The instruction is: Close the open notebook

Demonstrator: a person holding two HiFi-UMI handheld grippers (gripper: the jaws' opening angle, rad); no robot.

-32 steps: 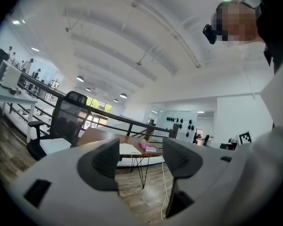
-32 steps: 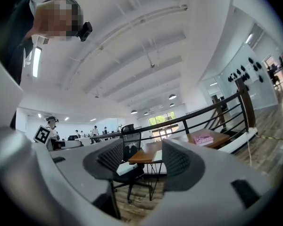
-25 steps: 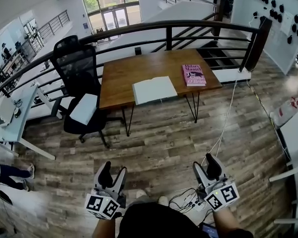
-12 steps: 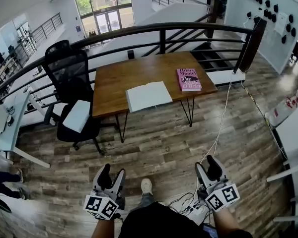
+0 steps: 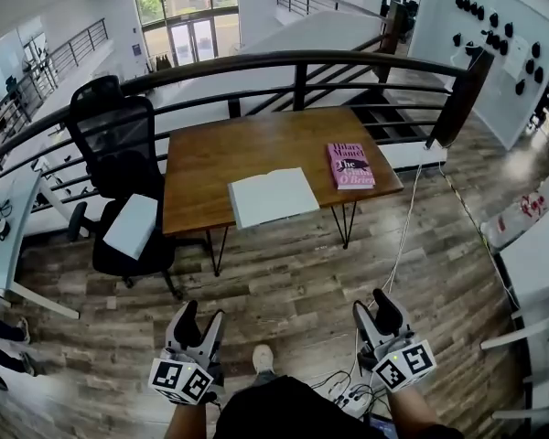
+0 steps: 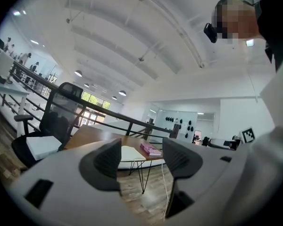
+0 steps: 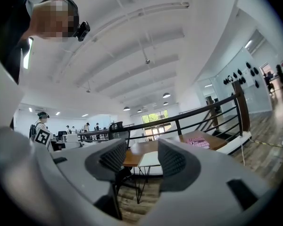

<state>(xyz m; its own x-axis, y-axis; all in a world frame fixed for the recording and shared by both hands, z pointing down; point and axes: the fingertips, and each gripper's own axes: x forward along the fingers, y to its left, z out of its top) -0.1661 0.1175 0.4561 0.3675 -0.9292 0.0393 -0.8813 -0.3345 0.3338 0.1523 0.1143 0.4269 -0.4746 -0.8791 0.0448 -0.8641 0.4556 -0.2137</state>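
Well short of the notebook

My left fingers (image 6: 108,159) stand apart, empty; my right fingers (image 7: 114,157) have just been narrowing, nothing between them. Far ahead, the notebook (image 5: 273,197) lies open at the desk's (image 5: 220,154) front edge, blank white pages up. It's likely light and floppy, so I'd lift one cover's outer edge.

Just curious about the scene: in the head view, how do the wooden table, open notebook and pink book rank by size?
1. Wooden table, clearly largest.
2. Open notebook, lying near its front edge.
3. Pink book, smallest.
All sit at a similar distance, so nearness hardly skews the order.
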